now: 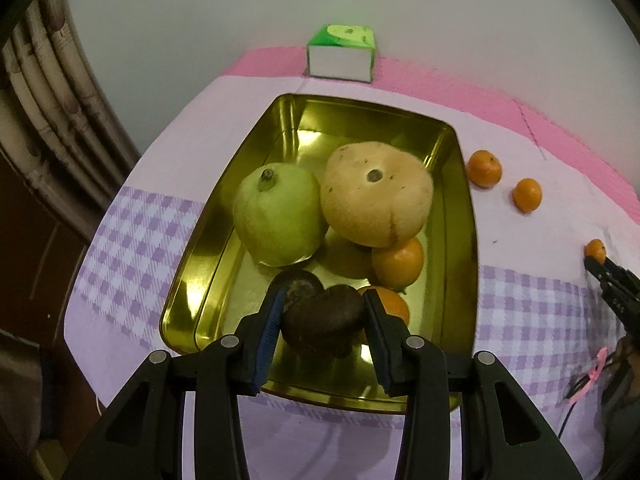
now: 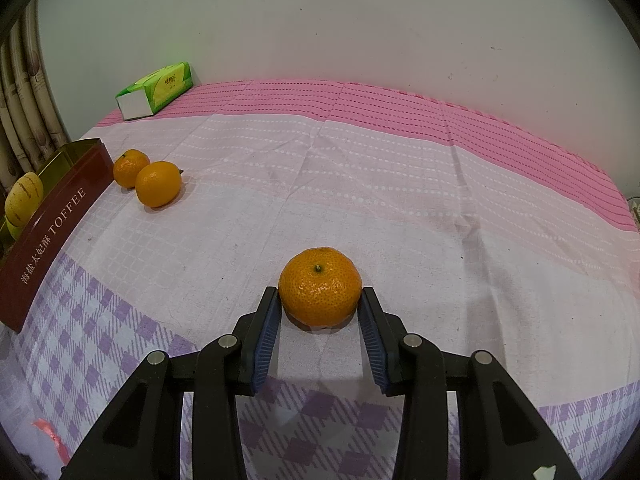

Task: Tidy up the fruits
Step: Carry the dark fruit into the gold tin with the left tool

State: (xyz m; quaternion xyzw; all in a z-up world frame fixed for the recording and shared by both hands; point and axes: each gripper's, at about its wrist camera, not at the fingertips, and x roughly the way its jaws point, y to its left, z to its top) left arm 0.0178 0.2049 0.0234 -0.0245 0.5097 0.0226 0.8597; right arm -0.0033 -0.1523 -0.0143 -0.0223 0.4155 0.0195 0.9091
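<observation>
Black plastic arms of the left gripper point(image 1: 323, 316), with ribbed blue pads, fill the foreground of its own view and are clamped on a dark brown, wrinkled, heart-like fruit point(image 1: 322, 326), held just above the near end of the tin. Beneath everything lies a soft woven tablecloth point(image 2: 360, 184), pink-striped at the back, pale lilac with dotted lines in the middle, purple-checked in front. On it sits the rectangular metal tin point(image 1: 192, 280), shiny gold inside with rounded corners, dark red outside and lettered "TOFFEE". Inside it, a round, matte, pale tan fruit point(image 1: 376, 194) with a dimpled navel leans against a smooth green pear-shaped fruit point(image 1: 280, 216); two glossy mandarins point(image 1: 398, 262) lie at the tin's right wall, one partly hidden behind the gripper's finger. A green-and-white cardboard tissue box point(image 2: 156, 90) stands at the far edge by the wall. Two loose mandarins point(image 2: 158, 183) rest touching each other on the cloth just beside the tin. The right gripper point(image 2: 320, 304) has its ribbed pads pressed against both flanks of a pebbly-skinned mandarin point(image 2: 320, 286), stem up, resting on the cloth well apart from the tin.
</observation>
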